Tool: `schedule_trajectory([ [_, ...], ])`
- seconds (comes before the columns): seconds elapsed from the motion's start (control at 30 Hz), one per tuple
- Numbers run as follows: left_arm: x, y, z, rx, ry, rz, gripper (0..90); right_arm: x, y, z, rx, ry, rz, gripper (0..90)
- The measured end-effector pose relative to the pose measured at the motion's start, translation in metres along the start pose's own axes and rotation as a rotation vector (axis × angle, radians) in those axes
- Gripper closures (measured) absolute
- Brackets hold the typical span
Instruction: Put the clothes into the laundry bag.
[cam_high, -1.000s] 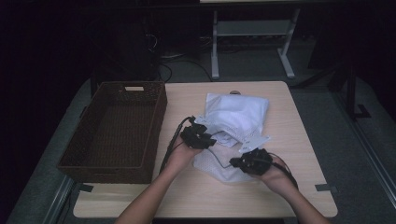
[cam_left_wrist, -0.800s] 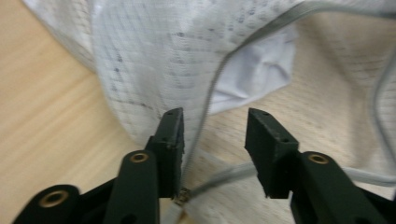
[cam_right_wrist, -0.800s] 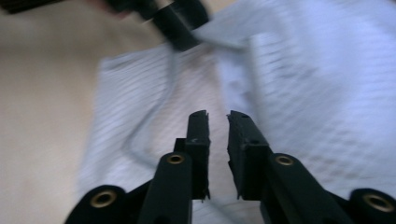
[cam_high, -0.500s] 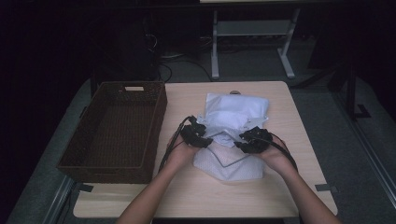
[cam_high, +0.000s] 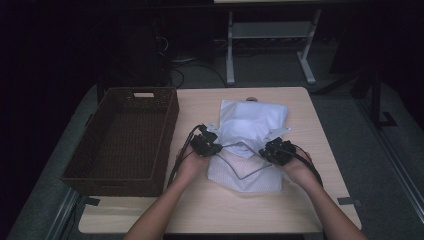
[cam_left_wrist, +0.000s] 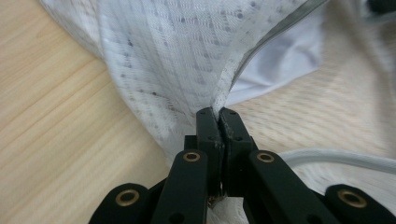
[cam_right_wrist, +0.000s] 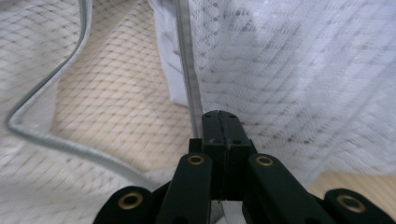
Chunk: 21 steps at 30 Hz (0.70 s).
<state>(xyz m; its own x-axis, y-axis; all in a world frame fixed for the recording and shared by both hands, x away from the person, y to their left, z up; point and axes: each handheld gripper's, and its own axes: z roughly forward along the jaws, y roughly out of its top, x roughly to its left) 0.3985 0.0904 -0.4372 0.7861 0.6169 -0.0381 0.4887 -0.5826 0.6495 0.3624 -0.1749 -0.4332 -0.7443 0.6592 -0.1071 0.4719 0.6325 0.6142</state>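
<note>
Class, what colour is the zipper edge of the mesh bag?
Grey, on the white mesh bag; clearest in the right gripper view.

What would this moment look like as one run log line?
left gripper: jaws shut on mesh bag edge | right gripper: jaws shut on mesh bag | bag mouth spread | basket: at left

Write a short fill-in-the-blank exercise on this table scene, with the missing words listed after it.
1. The left tool is shut on the ____ laundry bag.
2. The brown wicker basket stands to the ____ of the bag in the high view.
3. The right tool pinches the bag beside its grey ____.
4. Both stand on a ____ table.

Missing words: mesh; left; zipper; wooden
</note>
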Motion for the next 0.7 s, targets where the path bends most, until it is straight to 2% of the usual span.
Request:
schedule_trajectory([
  [0.1, -0.005, -0.004, -0.019, -0.05, -0.027, -0.007, 88.3, 0.003, -0.007, -0.015, -0.026, 0.002, -0.007, 89.8],
  [0.13, -0.008, -0.007, -0.028, -0.07, -0.046, -0.006, 88.3, 0.004, -0.009, -0.018, -0.038, 0.004, -0.007, 79.2],
  [0.17, -0.008, -0.007, -0.028, -0.07, -0.046, -0.006, 88.2, 0.006, -0.01, -0.021, -0.051, 0.004, -0.004, 66.4],
  [0.2, -0.01, -0.01, -0.034, -0.09, -0.07, -0.018, 88.2, 0.009, -0.01, -0.023, -0.053, 0.011, -0.002, 55.9],
  [0.23, -0.01, -0.01, -0.034, -0.09, -0.07, -0.018, 88.2, 0.012, -0.01, -0.023, -0.05, 0.01, -0.003, 49.4],
  [0.27, -0.01, -0.011, -0.036, -0.101, -0.088, -0.031, 88.2, 0.012, -0.01, -0.023, -0.05, 0.01, -0.003, 49.4],
  [0.3, -0.011, -0.012, -0.037, -0.106, -0.101, -0.036, 88.2, 0.018, -0.009, -0.018, -0.026, -0.014, -0.024, 44.8],
  [0.37, -0.012, -0.013, -0.038, -0.111, -0.11, -0.039, 88.3, 0.019, -0.009, -0.015, -0.014, -0.03, -0.024, 46.3],
  [0.4, -0.012, -0.014, -0.039, -0.113, -0.112, -0.036, 88.2, 0.019, -0.009, -0.011, 0.0, -0.05, -0.026, 56.5],
  [0.43, -0.013, -0.014, -0.041, -0.112, -0.113, -0.035, 88.1, 0.016, -0.011, -0.007, 0.016, -0.055, -0.023, 73.6],
  [0.47, -0.014, -0.017, -0.043, -0.114, -0.119, -0.036, 88.1, 0.015, -0.012, -0.009, 0.011, -0.049, -0.03, 77.8],
  [0.5, -0.014, -0.017, -0.043, -0.114, -0.119, -0.036, 88.0, 0.015, -0.012, -0.009, 0.011, -0.049, -0.03, 77.8],
  [0.53, -0.014, -0.019, -0.046, -0.106, -0.125, -0.035, 88.0, 0.015, -0.013, -0.013, 0.001, -0.046, -0.037, 81.0],
  [0.57, -0.016, -0.024, -0.046, -0.091, -0.131, -0.029, 88.0, 0.015, -0.017, -0.023, -0.025, -0.029, -0.06, 88.3],
  [0.6, -0.016, -0.024, -0.046, -0.091, -0.131, -0.029, 88.1, 0.015, -0.017, -0.023, -0.025, -0.029, -0.06, 88.3],
  [0.7, -0.022, -0.033, -0.043, -0.043, -0.159, -0.013, 88.1, 0.017, -0.028, -0.029, -0.023, 0.051, -0.101, 89.1],
])
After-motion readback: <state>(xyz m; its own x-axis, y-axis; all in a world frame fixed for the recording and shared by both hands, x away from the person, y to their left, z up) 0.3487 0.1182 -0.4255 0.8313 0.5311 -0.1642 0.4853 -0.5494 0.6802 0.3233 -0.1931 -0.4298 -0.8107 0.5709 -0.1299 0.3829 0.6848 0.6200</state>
